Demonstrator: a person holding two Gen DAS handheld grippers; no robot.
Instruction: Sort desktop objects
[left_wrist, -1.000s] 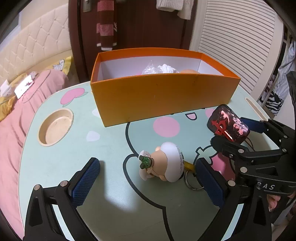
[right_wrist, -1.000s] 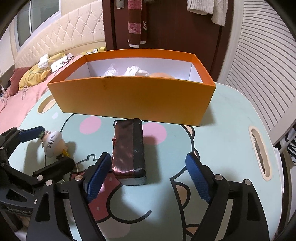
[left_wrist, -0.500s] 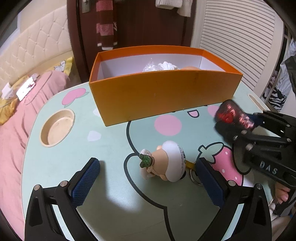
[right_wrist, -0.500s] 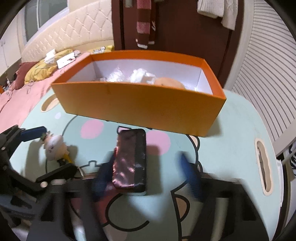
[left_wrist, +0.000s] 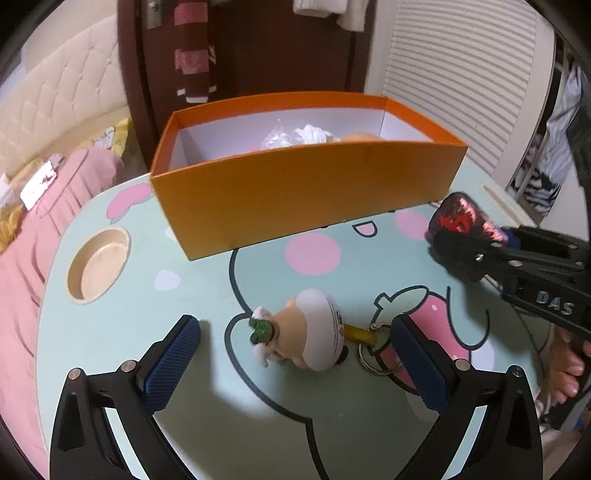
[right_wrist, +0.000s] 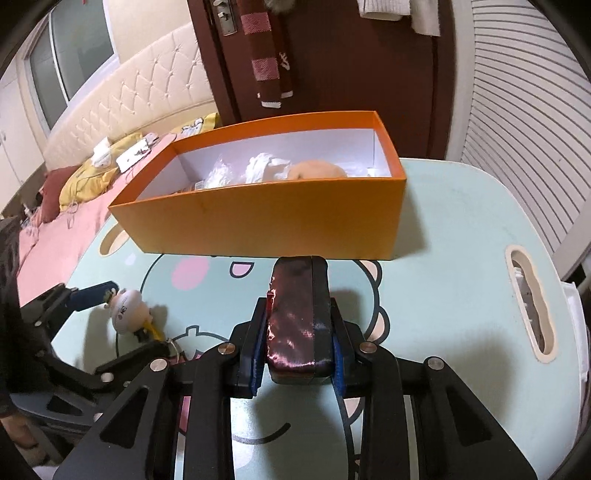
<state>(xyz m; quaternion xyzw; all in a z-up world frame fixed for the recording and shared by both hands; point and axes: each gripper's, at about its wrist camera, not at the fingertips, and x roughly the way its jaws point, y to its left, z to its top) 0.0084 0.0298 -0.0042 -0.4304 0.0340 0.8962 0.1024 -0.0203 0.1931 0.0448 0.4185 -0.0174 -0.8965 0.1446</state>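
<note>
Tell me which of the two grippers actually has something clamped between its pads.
The right gripper: its jaws are closing on the dark red case. The left gripper stands wide open around the doll keychain, touching nothing.

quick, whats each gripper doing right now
left gripper: open, astride the figure keychain, not gripping.
right gripper: jaws closing, pads pressing the dark red case.

right gripper (right_wrist: 298, 354): jaws that stood wide apart one second ago are now closing, blue pads pressing both sides of the dark red case (right_wrist: 297, 317) | dark red case: no longer flat on the table (right_wrist: 461, 229), its far end now tilted up, nearer the orange box (right_wrist: 266, 221)
</note>
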